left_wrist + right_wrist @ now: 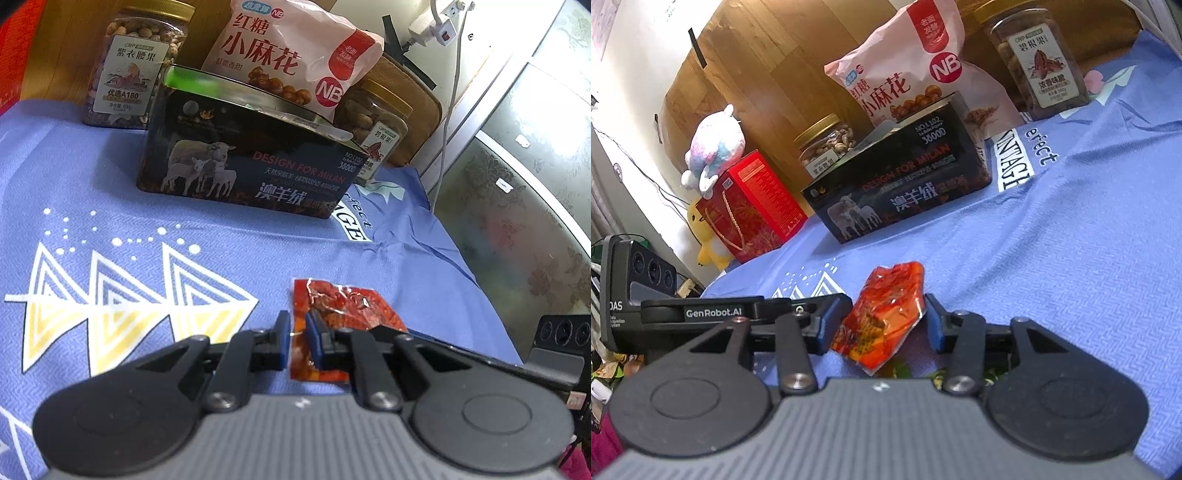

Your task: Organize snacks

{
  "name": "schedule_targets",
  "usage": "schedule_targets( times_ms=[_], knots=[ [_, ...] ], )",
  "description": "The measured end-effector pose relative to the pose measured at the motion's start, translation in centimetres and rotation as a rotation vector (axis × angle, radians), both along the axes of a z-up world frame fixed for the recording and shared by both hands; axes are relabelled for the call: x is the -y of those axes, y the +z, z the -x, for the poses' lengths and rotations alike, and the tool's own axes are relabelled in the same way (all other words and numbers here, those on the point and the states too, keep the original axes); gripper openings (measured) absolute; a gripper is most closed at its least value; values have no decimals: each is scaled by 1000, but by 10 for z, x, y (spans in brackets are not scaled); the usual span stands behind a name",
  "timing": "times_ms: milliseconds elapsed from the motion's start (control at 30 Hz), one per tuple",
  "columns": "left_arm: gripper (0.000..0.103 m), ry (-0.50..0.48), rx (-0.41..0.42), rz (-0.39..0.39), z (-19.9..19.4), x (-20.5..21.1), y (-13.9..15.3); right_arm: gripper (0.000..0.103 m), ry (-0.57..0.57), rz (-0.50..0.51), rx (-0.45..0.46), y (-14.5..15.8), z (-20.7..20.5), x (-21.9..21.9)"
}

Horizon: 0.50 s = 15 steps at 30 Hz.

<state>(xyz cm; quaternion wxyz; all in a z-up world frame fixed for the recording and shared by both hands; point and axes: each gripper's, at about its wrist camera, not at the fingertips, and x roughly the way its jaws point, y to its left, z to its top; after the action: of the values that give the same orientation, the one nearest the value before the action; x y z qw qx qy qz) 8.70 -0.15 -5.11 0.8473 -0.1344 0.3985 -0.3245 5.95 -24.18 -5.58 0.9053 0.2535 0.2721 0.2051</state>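
The step in hand looks like the pick-up of a loose red snack packet, probably bound for the dark tin standing open farther back on the blue cloth.

The left hand-held gripper has its blue pads narrowly apart over the packet's left edge. One pad lies on the cloth side and the other over the packet; whether they already pinch the wrapper I cannot tell.

The right hand-held gripper is spread wide, the packet between its fingers and clear of both.

The next move likely calls for one gripper to close firmly on a flat edge, since the wrapper looks slippery and may slide out, then a lift toward the tin's open top.

The packet is glossy, crinkled and partly clear, with dark red pieces inside and orange print at its near end. It lies flat on the cloth, well apart from the tin, the jars and the pink bag behind.
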Motion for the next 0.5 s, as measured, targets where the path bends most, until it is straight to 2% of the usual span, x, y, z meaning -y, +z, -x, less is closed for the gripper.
schedule_targets(
  times_ms=[67,167,333,500],
  knots=[
    [11,-1,-1,0,0,0,0,54,9,3,3,1,0,-1],
    [11,0,-1,0,0,0,0,63,43,26,19,2,1,-5],
    [11,0,0,0,0,0,0,79,94,152,62,8,6,-25],
    [10,1,0,0,0,0,0,80,95,313,79,11,9,-45]
  ],
)
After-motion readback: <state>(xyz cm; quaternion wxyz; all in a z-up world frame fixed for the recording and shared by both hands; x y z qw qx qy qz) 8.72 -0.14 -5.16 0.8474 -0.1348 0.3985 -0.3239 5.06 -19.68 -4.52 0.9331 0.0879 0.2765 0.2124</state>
